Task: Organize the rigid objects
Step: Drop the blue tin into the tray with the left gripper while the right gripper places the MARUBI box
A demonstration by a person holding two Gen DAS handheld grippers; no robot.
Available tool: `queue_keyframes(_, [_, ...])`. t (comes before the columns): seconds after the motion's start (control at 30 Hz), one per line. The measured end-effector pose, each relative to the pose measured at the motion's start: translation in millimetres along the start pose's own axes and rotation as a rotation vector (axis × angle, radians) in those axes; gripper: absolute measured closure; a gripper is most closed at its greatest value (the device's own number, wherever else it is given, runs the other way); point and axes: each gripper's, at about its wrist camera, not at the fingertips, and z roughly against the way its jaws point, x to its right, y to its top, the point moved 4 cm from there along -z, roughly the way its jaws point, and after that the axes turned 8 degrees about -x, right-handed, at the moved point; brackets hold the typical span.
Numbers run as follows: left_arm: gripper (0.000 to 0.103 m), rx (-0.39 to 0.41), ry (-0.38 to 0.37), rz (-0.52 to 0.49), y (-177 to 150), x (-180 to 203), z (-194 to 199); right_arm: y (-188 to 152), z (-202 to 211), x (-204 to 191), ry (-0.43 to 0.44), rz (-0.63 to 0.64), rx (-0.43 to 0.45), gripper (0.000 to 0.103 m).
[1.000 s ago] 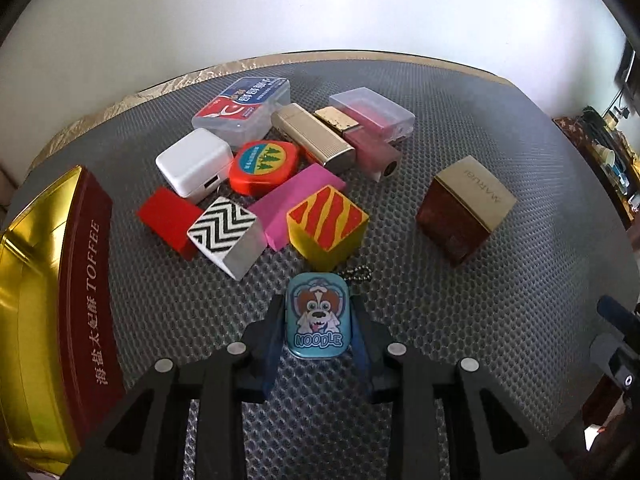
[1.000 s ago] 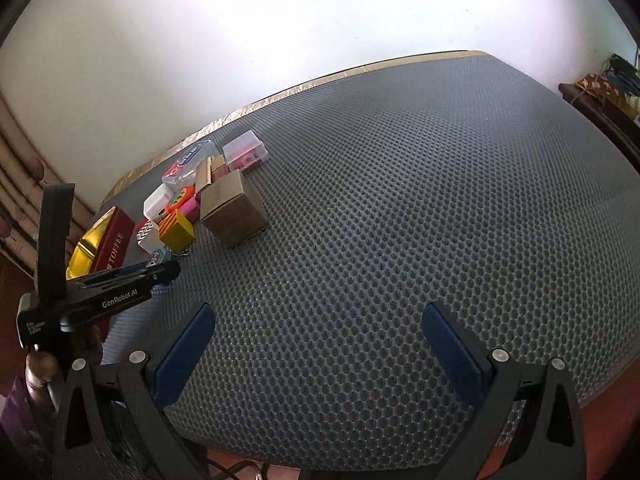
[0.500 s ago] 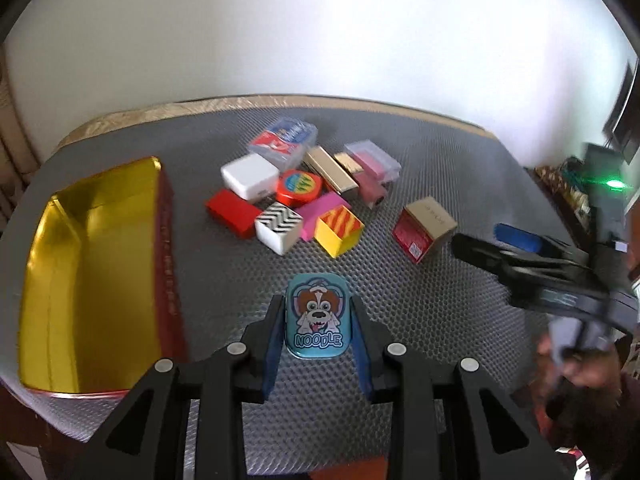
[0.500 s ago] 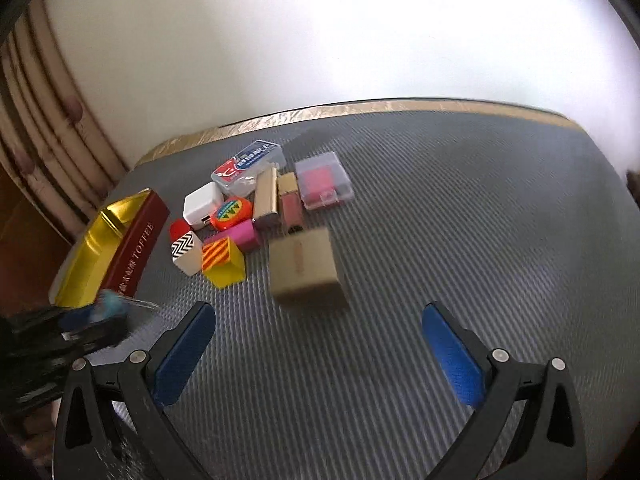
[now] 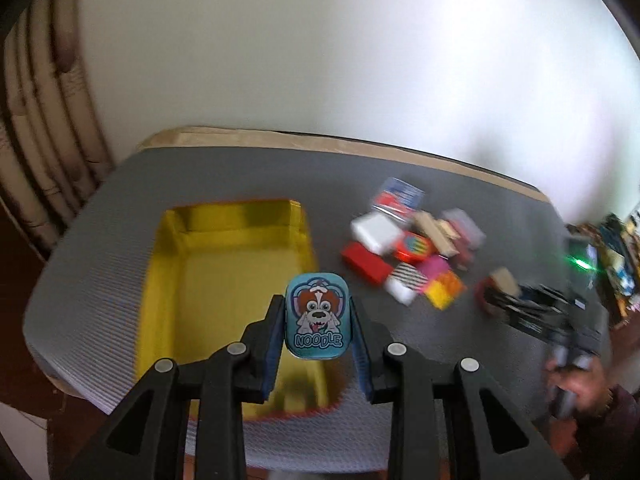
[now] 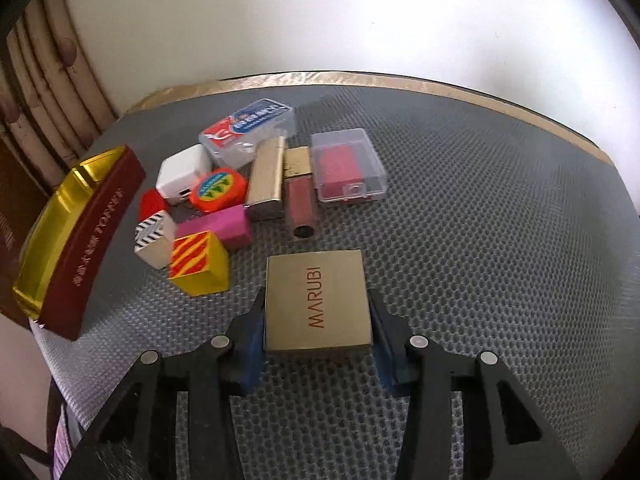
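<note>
My left gripper [image 5: 318,330] is shut on a small blue tin [image 5: 318,314] with a cartoon dog and the word NOODLE. It holds the tin in the air above the gold inside of the open toffee tin [image 5: 172,264]. In the right wrist view, a gold-topped square box [image 6: 318,300] marked MARUBI stands on the grey mat. My right gripper [image 6: 318,334] straddles it, its jaws closing, and the blue pads [image 6: 254,340] touch the box's two sides. The toffee tin [image 6: 92,236] lies at the left edge of that view.
A pile lies left of the box: a yellow striped block [image 6: 198,264], a pink block [image 6: 220,228], a zigzag block [image 6: 154,238], a white charger [image 6: 182,172], an orange tape measure [image 6: 218,190], a gold case [image 6: 266,178] and two clear boxes [image 6: 346,170]. A curtain hangs at the far left.
My left gripper rose and swung left with the dog tin, from the mat to over the gold tin. My right gripper moved up to the MARUBI box and its jaws narrowed onto it.
</note>
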Motion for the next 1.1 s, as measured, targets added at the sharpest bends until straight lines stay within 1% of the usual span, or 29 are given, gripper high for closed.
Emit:
queue_keyframes(0.03, [0.072, -0.008, 0.031, 0.013, 7, -12, -8, -1, 3, -1, 0.01, 0.001, 0.008, 0.061])
queue_keyframes(0.13, [0.072, -0.044, 0.087, 0.039, 21, -40, -35, -4, 15, -5, 0.022, 0.008, 0.043, 0.061])
queue_keyframes(0.3, [0.072, -0.106, 0.136, 0.082, 40, -72, -83, -6, 33, -8, 0.059, -0.014, 0.081, 0.061])
queue_keyframes(0.33, [0.072, -0.115, 0.122, 0.076, 44, -75, -93, -6, 36, -9, 0.065, -0.015, 0.085, 0.061])
queue_keyframes(0.37, [0.072, -0.118, 0.129, 0.069, 47, -78, -100, -6, 40, -11, 0.07, -0.016, 0.091, 0.061])
queue_keyframes(0.43, [0.072, -0.125, 0.194, 0.083, 55, -87, -115, -6, 47, -14, 0.085, -0.014, 0.097, 0.061])
queue_keyframes(0.5, [0.072, -0.129, 0.187, 0.08, 59, -92, -124, -4, 54, -19, 0.087, -0.005, 0.108, 0.061])
queue_keyframes(0.57, [0.072, -0.136, 0.228, 0.09, 64, -99, -132, 0, 60, -29, 0.092, 0.009, 0.119, 0.061])
queue_keyframes(0.6, [0.071, -0.133, 0.234, 0.086, 65, -102, -133, 2, 63, -32, 0.096, 0.015, 0.125, 0.061])
queue_keyframes(0.67, [0.065, -0.126, 0.252, 0.088, 67, -108, -136, 7, 69, -42, 0.114, 0.028, 0.131, 0.061])
queue_keyframes(0.7, [0.056, -0.135, 0.266, 0.097, 68, -111, -137, 9, 71, -47, 0.124, 0.036, 0.132, 0.061])
queue_keyframes(0.73, [0.054, -0.155, 0.267, 0.104, 68, -115, -140, 12, 70, -53, 0.129, 0.043, 0.136, 0.061])
queue_keyframes(0.77, [0.054, -0.165, 0.253, 0.104, 68, -116, -141, 15, 73, -62, 0.135, 0.059, 0.14, 0.061])
queue_keyframes(0.83, [0.054, -0.153, 0.256, 0.116, 65, -119, -134, 19, 76, -76, 0.15, 0.082, 0.144, 0.061])
queue_keyframes(0.87, [0.054, -0.141, 0.246, 0.141, 62, -120, -125, 24, 78, -87, 0.175, 0.092, 0.145, 0.061])
queue_keyframes(0.9, [0.054, -0.127, 0.22, 0.171, 58, -123, -115, 27, 78, -96, 0.197, 0.099, 0.143, 0.061])
queue_keyframes(0.93, [0.054, -0.109, 0.2, 0.205, 51, -124, -101, 33, 79, -108, 0.226, 0.109, 0.14, 0.061])
queue_keyframes(0.97, [0.054, -0.084, 0.2, 0.233, 42, -125, -84, 36, 78, -117, 0.243, 0.116, 0.139, 0.061])
queue_keyframes(1.03, [0.054, -0.037, 0.226, 0.272, 19, -124, -51, 50, 75, -149, 0.302, 0.15, 0.132, 0.061])
queue_keyframes(1.07, [0.053, -0.027, 0.23, 0.284, 10, -125, -39, 56, 73, -165, 0.32, 0.164, 0.129, 0.061])
queue_keyframes(1.1, [0.05, -0.019, 0.219, 0.296, -1, -125, -28, 63, 69, -177, 0.337, 0.176, 0.123, 0.061])
